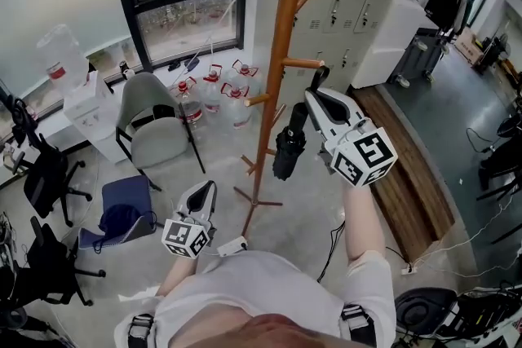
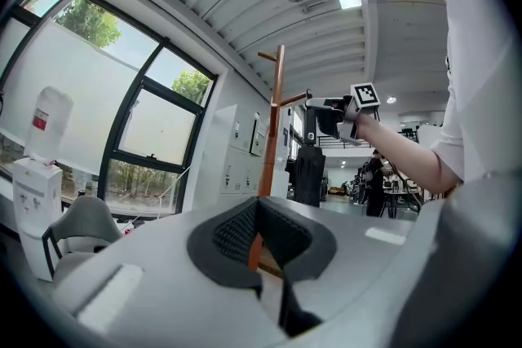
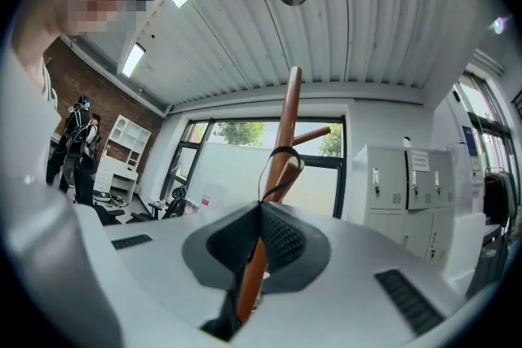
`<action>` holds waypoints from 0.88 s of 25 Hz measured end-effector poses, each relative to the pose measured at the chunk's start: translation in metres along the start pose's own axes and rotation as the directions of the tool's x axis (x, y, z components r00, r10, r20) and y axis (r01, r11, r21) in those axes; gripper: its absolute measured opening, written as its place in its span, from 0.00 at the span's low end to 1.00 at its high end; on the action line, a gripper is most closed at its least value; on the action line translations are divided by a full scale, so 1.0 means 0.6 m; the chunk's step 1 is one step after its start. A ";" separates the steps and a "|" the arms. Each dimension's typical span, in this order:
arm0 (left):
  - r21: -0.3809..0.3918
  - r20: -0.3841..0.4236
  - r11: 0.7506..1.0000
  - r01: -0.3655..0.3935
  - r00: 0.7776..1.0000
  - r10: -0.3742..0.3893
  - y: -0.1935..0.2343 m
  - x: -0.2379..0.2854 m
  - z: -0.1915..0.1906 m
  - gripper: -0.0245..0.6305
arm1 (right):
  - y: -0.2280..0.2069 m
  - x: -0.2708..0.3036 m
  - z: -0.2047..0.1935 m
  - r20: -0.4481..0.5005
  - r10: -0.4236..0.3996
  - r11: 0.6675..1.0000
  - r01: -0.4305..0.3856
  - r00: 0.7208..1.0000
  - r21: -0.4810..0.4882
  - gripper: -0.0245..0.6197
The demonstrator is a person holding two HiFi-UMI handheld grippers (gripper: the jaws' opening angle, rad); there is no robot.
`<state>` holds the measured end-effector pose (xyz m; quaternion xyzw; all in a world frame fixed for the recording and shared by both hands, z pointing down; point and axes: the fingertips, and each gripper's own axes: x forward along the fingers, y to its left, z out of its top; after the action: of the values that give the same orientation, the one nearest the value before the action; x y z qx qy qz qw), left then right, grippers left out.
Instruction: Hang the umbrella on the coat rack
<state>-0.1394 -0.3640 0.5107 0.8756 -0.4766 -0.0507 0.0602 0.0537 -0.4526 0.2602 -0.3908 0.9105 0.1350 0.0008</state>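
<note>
Umbrella (image 1: 289, 147) hangs folded and black just beside the pole of the coat rack (image 1: 281, 53), dangling below the right gripper (image 1: 316, 87). That gripper's jaws are pressed together on the thin black strap (image 3: 276, 163); holding by the strap alone probably lets the weight drop clear so the loop can be steered. In the right gripper view the loop stands up from the jaw tips and appears to ring the end of a peg (image 3: 290, 169), which would explain why the gripper sits close under a peg in the head view. The left gripper (image 1: 205, 191) is low and well apart from the rack, jaws closed on nothing, apparently kept out of the way. Whether the loop is truly over the peg or only in front of it cannot be settled. The right gripper's own view hides the umbrella beneath its body, the left gripper view shows it only as a dark shape, and the head view cuts off the rack's top.
</note>
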 end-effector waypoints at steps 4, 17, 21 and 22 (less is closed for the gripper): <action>-0.006 0.004 1.000 -0.020 1.000 0.020 0.009 -0.007 -0.001 0.05 | -0.017 0.013 0.002 0.005 -0.010 1.000 0.010 1.000 0.005 0.05; 0.001 0.002 1.000 -0.017 1.000 0.017 0.015 -0.007 0.003 0.05 | -0.012 0.055 -0.035 -0.014 0.011 0.996 -0.010 1.000 0.088 0.05; 0.002 -0.004 1.000 -0.016 1.000 0.016 0.013 -0.009 0.002 0.05 | -0.018 0.057 -0.041 -0.030 -0.008 0.997 0.011 1.000 0.075 0.05; 0.000 -0.004 1.000 -0.015 1.000 0.015 0.012 -0.011 0.002 0.05 | -0.019 0.058 -0.042 -0.035 -0.012 0.997 0.014 0.999 0.072 0.05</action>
<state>-0.1491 -0.3625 0.5106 0.8721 -0.4831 -0.0484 0.0613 0.0403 -0.4907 0.2778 -0.3988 0.9121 0.0950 0.0001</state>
